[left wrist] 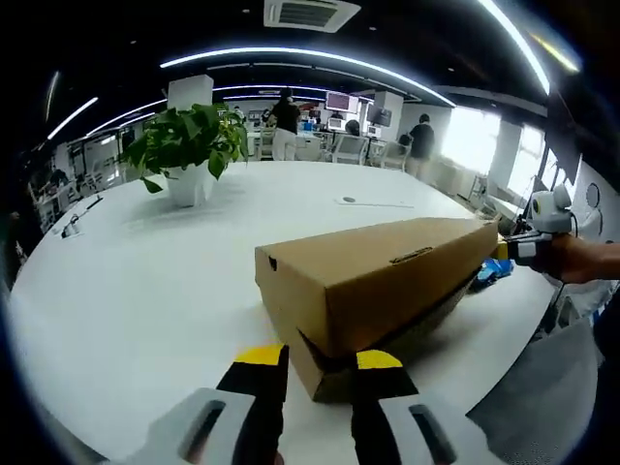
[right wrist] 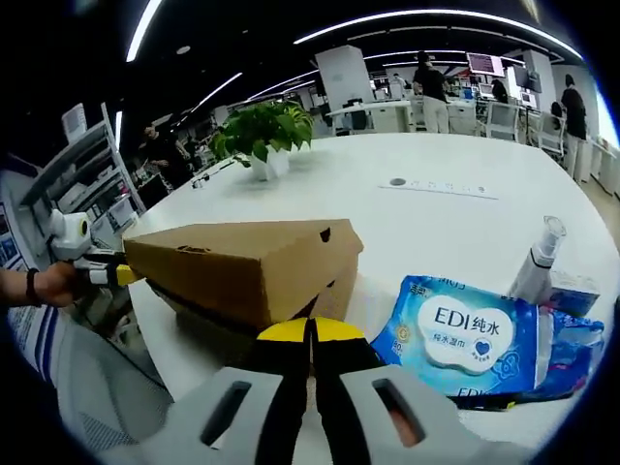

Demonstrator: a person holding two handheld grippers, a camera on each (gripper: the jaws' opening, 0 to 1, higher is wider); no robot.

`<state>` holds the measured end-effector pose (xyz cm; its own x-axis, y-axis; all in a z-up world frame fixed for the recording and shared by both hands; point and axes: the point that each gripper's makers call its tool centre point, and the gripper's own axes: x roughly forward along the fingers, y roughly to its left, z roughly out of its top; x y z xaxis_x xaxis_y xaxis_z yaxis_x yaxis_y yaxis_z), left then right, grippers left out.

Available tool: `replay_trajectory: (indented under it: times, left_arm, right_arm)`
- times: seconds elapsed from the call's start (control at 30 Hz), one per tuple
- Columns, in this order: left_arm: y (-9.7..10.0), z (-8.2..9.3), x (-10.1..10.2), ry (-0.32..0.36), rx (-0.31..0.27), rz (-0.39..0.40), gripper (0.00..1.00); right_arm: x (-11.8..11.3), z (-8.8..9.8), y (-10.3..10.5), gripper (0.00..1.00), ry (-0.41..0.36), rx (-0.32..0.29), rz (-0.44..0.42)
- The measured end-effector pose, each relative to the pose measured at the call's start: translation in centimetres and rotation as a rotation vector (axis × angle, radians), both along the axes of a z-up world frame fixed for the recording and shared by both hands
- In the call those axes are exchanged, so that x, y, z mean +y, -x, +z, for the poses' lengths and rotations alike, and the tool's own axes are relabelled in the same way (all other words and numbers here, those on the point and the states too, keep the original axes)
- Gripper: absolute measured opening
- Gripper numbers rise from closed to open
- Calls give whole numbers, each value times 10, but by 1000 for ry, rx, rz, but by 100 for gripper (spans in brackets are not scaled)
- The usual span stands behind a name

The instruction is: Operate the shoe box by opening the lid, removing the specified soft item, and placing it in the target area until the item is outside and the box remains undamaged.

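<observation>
Box (left wrist: 373,276): brown cardboard, lay on a white table (left wrist: 145,271), lid (left wrist: 387,262) lifted slightly at the end nearest the left gripper, a dark gap under it. Left gripper (left wrist: 320,360): yellow-tipped jaws stood narrowly apart just before that raised end; whether they touched the card could not be told. Right gripper (right wrist: 310,331): jaws pressed together, tips at the box's opposite end under the lid's edge; no object could be made out between them. In the left gripper view the right gripper appeared at the box's far end, held by a hand (left wrist: 572,257). Soft item: a blue wipes pack (right wrist: 465,339), marked "EDI", lay on the table just beside the box, outside it. Bottle (right wrist: 538,262): white, stood behind the pack. Plant (left wrist: 189,145): green, in a white pot, well apart from the box. Several people stood in the office beyond.
</observation>
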<state>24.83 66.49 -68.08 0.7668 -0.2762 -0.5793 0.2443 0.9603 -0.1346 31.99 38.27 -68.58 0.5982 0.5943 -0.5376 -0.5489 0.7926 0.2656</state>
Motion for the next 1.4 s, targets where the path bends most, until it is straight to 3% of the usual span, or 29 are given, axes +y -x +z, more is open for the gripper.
replay_trajectory:
  times: [0.47, 0.73, 0.87, 1.07, 1.2, 1.3, 1.4]
  left_arm:
    - [12, -16, -3, 7, 42, -11, 24]
    - [10, -14, -6, 10, 37, -13, 24]
    - [7, -9, -5, 42, 33, 3, 24]
    - [3, 6, 1, 155, 8, 79, 25]
    - [-5, 19, 4, 243, -18, 136, 31]
    - [-9, 18, 4, 254, -7, 138, 34]
    - [-12, 12, 1, 281, 20, 149, 36]
  right_arm:
    - [-3, -18, 8, 0, 3, 45, -6]
    - [-1, -18, 5, 0, -24, 58, -21]
    - [-4, -12, 3, 0, -22, 48, -24]
    - [-14, 5, -6, 0, -67, 36, -70]
    - [-5, 16, -7, 13, -135, 46, -67]
    - [5, 20, -7, 26, -167, 50, -54]
    - [12, 14, -5, 28, -159, 64, -43]
